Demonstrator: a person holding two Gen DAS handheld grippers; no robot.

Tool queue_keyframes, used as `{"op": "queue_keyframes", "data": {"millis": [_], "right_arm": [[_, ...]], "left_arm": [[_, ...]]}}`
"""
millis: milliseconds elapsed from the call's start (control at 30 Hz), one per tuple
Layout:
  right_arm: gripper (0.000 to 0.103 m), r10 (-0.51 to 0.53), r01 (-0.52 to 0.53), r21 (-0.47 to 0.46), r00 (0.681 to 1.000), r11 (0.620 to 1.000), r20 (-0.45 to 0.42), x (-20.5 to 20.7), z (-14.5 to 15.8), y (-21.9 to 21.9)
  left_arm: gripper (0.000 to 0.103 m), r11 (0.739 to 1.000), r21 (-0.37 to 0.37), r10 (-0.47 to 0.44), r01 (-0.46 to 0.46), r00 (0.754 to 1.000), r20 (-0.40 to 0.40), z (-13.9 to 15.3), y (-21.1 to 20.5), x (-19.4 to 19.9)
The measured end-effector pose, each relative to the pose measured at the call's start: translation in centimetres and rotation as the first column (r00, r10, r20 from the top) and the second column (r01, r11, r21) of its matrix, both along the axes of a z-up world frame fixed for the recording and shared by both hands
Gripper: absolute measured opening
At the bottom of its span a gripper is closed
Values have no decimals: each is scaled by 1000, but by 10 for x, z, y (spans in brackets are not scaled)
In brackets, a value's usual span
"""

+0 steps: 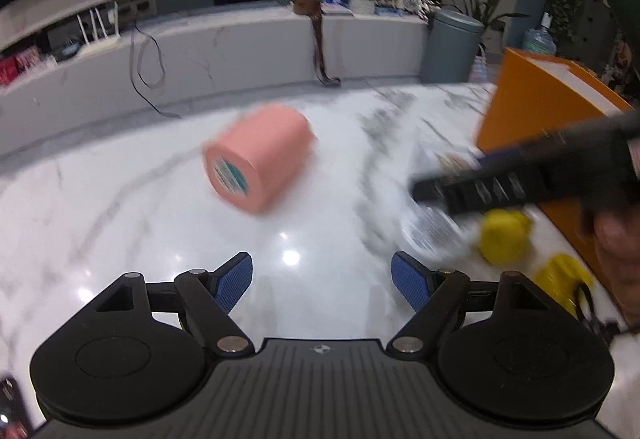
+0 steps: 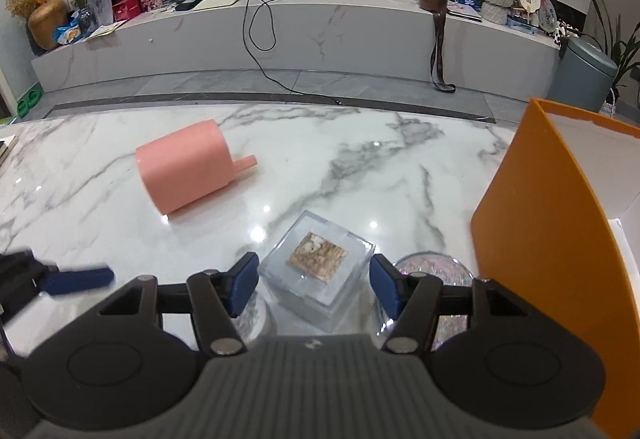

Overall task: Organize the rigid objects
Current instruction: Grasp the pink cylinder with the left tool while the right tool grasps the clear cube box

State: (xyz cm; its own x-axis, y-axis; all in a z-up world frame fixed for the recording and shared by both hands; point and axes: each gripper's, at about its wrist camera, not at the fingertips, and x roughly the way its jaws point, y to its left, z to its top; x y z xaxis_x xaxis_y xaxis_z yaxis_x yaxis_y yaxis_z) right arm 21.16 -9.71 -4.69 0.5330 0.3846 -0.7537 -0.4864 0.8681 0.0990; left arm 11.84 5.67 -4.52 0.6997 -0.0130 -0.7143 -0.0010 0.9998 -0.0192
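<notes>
- Marble desk point(image 2: 320, 167) carries a pink cup point(image 2: 182, 173) lying on its side, well apart from the orange box point(image 2: 536, 239) at the right.
- Right gripper point(image 2: 314, 279): fingers spread, either side of a clear cube point(image 2: 320, 267), not clenched on it.
- Left gripper point(image 1: 322, 279): fingers released, holding nothing; yellow pieces point(image 1: 504, 235) near the box.

I saw a white marble table point(image 2: 360, 167) in front of me, grey floor tiles point(image 2: 248, 83) beyond, and a long marble TV console point(image 2: 304, 27) along the far wall, a grey bin point(image 2: 582, 73) at its right end.
</notes>
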Motion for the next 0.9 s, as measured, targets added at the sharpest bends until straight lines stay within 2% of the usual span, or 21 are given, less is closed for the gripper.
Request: {"op": "queue_keyframes", "data": {"millis": [200,267,367,500,667,767,900], "right_arm": [[58,1,-1,-4,1000,1000,-1,7,-5,2],[58,3,-3,0,1000,1000,-2,8,-5,2],[55,5,-5,-6,1000,1000,-8,10,-8,2],[54,11,-11,-15,1000,1000,-21,11,-12,2],[53,8,-9,-28,1000,1000,-20,14,-16,3],[53,7,-7,-36,1000,999,-19,15,-18,5],[50,14,-15,-54,1000,998,-12,15,-20,10]], "left_arm": [[95,993,117,-14,8,999,53,9,22,30],[95,991,130,-19,10,998,67,8,27,39],[95,991,116,-78,72,996,45,2,29,52],[95,971,205,-134,127,991,20,-9,22,63],[95,966,211,-157,149,987,23,-16,24,73],[95,972,189,-146,137,989,35,-17,26,78],[89,978,161,-137,130,990,38,-17,30,78]]}}
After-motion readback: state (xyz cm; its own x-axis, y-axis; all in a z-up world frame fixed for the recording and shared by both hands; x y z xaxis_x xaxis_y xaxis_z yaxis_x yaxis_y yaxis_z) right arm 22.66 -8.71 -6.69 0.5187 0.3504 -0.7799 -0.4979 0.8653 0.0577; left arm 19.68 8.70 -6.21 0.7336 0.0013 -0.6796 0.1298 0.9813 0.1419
